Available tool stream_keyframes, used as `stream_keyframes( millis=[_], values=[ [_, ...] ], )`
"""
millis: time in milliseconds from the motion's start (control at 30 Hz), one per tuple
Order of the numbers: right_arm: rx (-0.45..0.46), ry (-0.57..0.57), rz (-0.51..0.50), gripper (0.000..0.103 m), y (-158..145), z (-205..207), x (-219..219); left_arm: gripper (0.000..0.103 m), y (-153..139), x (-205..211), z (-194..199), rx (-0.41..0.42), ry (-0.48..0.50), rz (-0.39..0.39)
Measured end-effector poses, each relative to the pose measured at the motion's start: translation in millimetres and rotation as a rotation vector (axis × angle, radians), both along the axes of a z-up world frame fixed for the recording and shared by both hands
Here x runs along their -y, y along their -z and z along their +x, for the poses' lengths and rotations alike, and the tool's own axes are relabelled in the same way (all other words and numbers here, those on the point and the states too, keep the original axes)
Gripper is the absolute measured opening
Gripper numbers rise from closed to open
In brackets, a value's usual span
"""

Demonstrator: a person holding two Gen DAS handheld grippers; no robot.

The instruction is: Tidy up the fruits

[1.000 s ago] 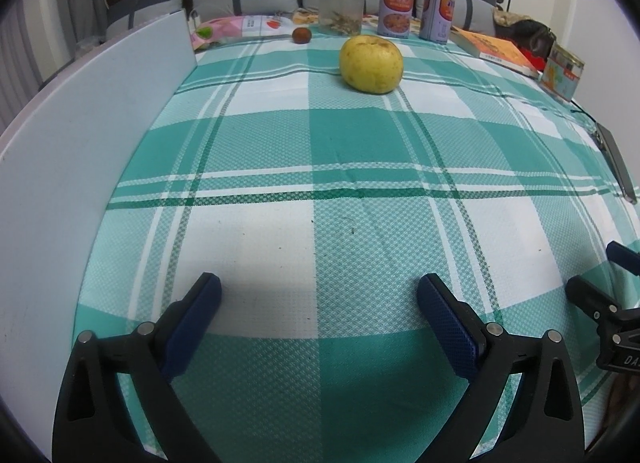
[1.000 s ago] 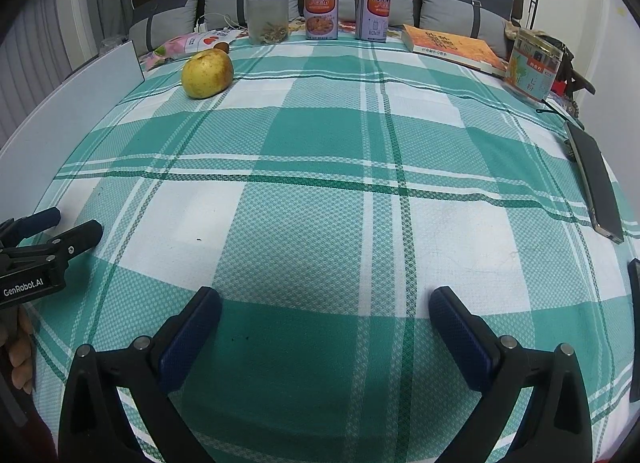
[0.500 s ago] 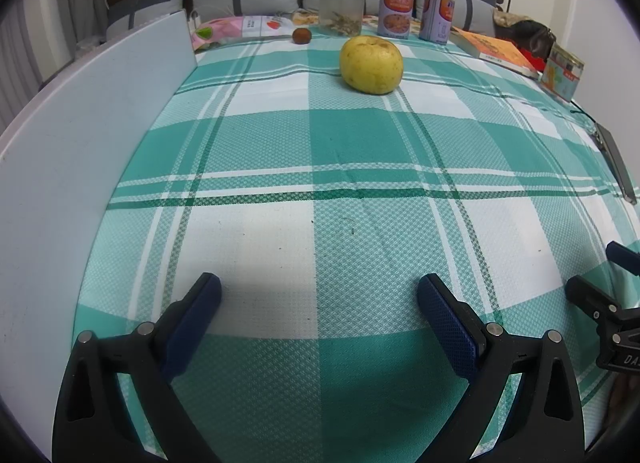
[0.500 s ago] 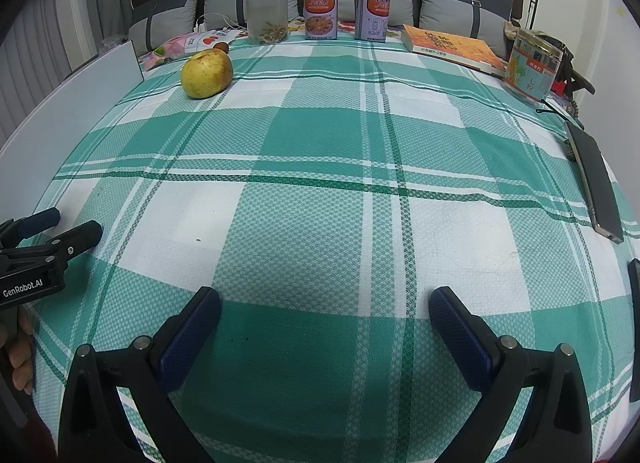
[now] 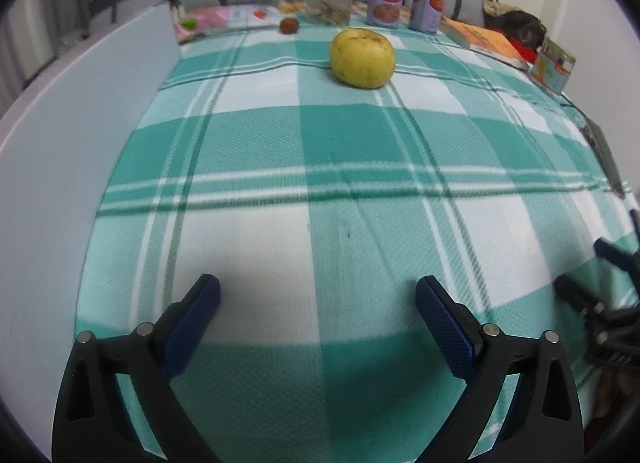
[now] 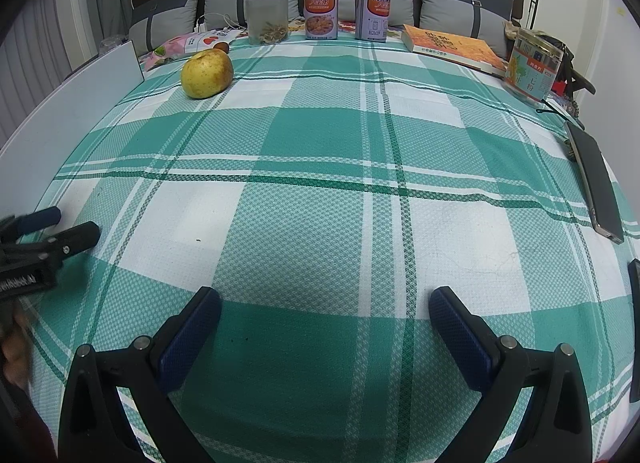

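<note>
A yellow pear [image 5: 363, 58] lies on the green checked cloth at the far side; it also shows in the right wrist view [image 6: 207, 73]. A small brown fruit [image 5: 289, 25] lies behind it, partly hidden in the right wrist view [image 6: 222, 46]. My left gripper [image 5: 318, 299] is open and empty, low over the near cloth, far from the pear. It shows at the left edge of the right wrist view [image 6: 68, 223]. My right gripper [image 6: 325, 307] is open and empty over the near cloth. It shows at the right edge of the left wrist view [image 5: 592, 267].
A white board [image 5: 60, 167] stands along the left. At the back are a clear jar [image 6: 267, 17], two cans [image 6: 321, 12], a snack packet [image 5: 224, 19], an orange book [image 6: 452, 48] and a glass jar [image 6: 534, 65]. A dark phone [image 6: 594, 179] lies at the right edge.
The left gripper has moved a little forward and is slightly blurred; the pear looks nearer. The right gripper has shifted slightly.
</note>
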State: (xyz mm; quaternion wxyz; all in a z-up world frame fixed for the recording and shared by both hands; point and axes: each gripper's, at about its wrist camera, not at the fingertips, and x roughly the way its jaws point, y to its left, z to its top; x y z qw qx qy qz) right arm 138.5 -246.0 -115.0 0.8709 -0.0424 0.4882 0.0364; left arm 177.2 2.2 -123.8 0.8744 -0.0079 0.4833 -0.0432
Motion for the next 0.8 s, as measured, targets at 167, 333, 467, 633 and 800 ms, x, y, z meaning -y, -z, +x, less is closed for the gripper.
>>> stream_keyframes(
  millis=[167,333,467,633,800],
  values=[
    [0.000,0.001,0.000,0.103,0.1,-0.1,-0.1,0.099,-62.0,-20.2,85.4,0.037,0.007,-0.084],
    [0.000,0.001,0.000,0.103,0.0,0.0,0.0,0.098,-83.0,-24.8,208.5,-0.027,0.014,-0.126],
    [0.000,0.000,0.000,0.103,0.1,0.3,-0.1,0.098,-67.9,-12.9,281.1,0.019,0.020,0.013],
    [0.000,0.001,0.000,0.103,-0.1,0.4,-0.2,0.097,-36.9,1.0,335.2,0.057,0.027,0.109],
    [0.000,0.001,0.000,0.103,0.2,0.7,-0.2,0.075,-15.2,-3.7,361.5,0.058,0.011,0.077]
  ],
)
